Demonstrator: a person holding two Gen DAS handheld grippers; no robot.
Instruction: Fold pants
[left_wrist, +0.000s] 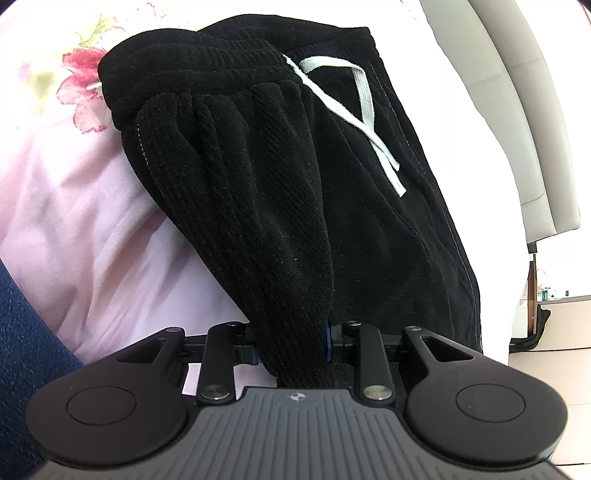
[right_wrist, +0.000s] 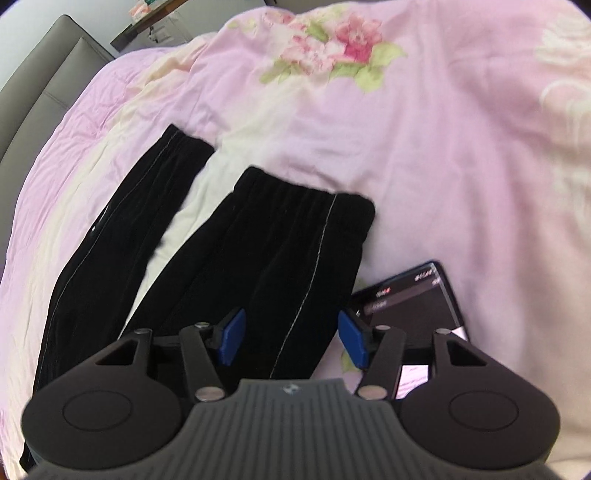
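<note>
Surface: bed with a pink floral quilt (right_wrist: 424, 155); padded grey headboard (left_wrist: 532, 122) along one edge.
Pants, waist end: black pants (left_wrist: 280, 177) lie on the quilt close to the headboard edge of the bed. Ribbed elastic waistband is at the far end in the left wrist view. A white drawstring (left_wrist: 354, 110) is crossed over the front, loose ends trailing toward the camera.
Pants, fold: one side of the waist section is doubled over the other, forming a thick ribbed ridge that runs from the waistband down into the left claw.
Pants, leg end: right wrist view shows both legs flat on the quilt, side by side, split by a wedge of bare quilt. Each ends in a gathered cuff (right_wrist: 306, 199) toward the middle of the bed. A thin pale seam line runs down each leg.
Left gripper (left_wrist: 291, 349): clamped together on the folded ridge of fabric; the cloth fills the narrow gap between the pads and rises out of it.
Right gripper (right_wrist: 293, 338): fingers apart, blue pads (right_wrist: 232, 338) visible on both sides, straddling the nearer leg. Pad contact with the cloth: cannot tell for certain, no fabric looks pinched.
Other item: dark phone (right_wrist: 410, 299), screen lit, on the quilt just beside the nearer leg, partly hidden behind the right claw's finger.
Person: blue fabric (left_wrist: 22, 350), likely clothing, at the lower left of the left wrist view.
</note>
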